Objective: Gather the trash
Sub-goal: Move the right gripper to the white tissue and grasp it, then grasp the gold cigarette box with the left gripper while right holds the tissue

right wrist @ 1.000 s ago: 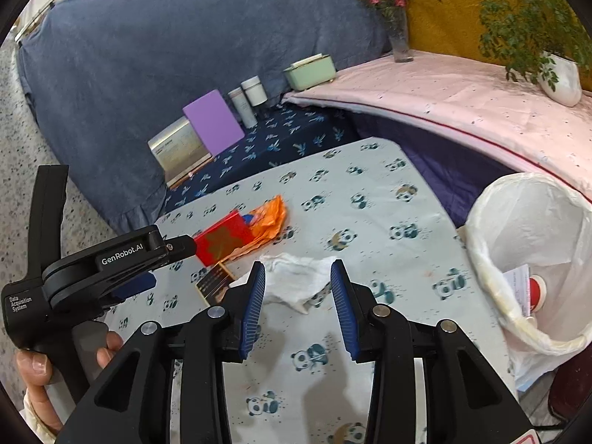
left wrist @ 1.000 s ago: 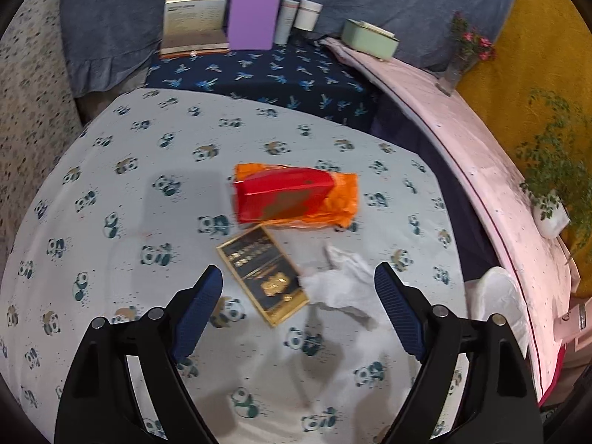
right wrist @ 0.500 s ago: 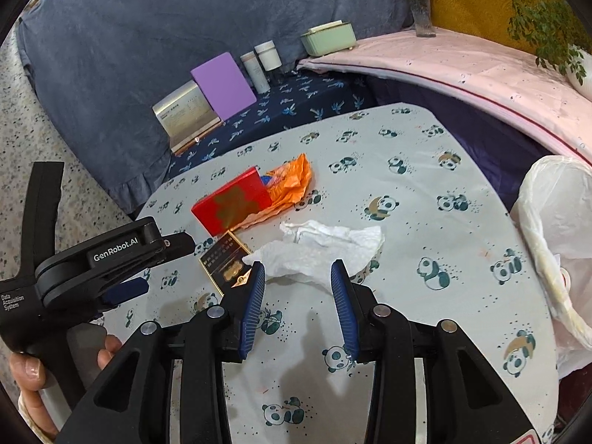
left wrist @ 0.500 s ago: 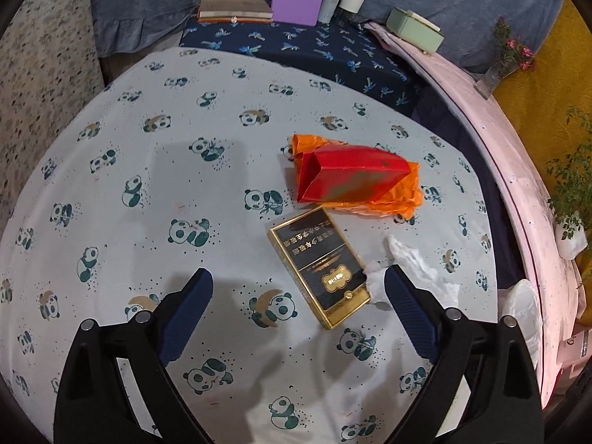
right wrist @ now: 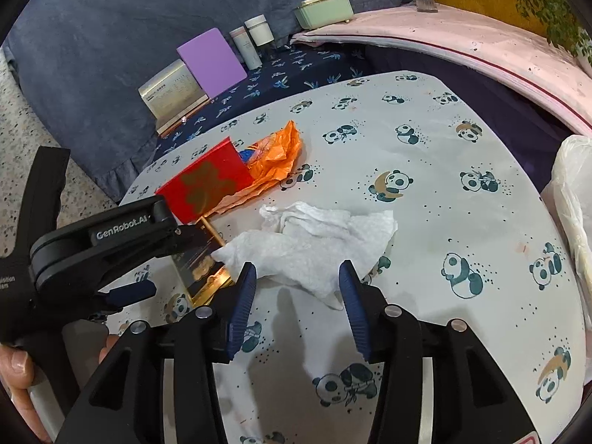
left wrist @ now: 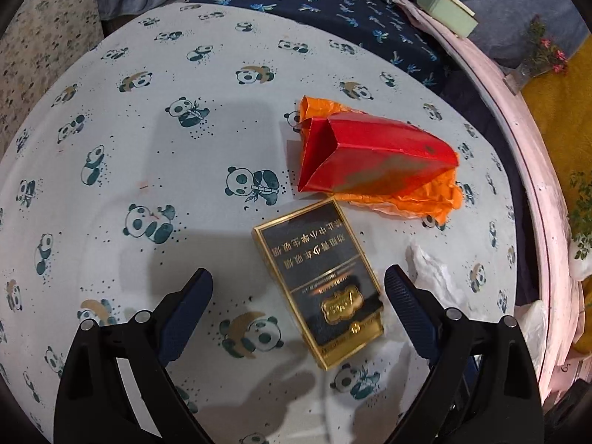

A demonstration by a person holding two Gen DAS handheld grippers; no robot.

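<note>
A black and gold cigarette box (left wrist: 322, 285) lies flat on the panda-print tablecloth (left wrist: 148, 148). My left gripper (left wrist: 298, 279) hangs over it, open wide, with the box between the fingers and nearer the right one. Beyond the box lie a red paper bag (left wrist: 377, 159) and an orange plastic wrapper (left wrist: 440, 196). A crumpled white tissue (right wrist: 318, 244) lies just ahead of my right gripper (right wrist: 298, 270), whose jaws are opening; the tissue's near edge lies between the tips, untouched. The left gripper (right wrist: 129, 236) shows at the left of the right wrist view.
A white trash bag (right wrist: 573, 199) hangs at the table's right edge. Behind the table stand a purple box (right wrist: 211, 63), a book (right wrist: 170, 92), two white bottles (right wrist: 255, 37) and a green box (right wrist: 325, 9). A pink-covered ledge (right wrist: 481, 44) curves along the right.
Both grippers have come down closer to the table. The left one now sits over the black and gold box. The right jaws have widened around the tissue's edge.
</note>
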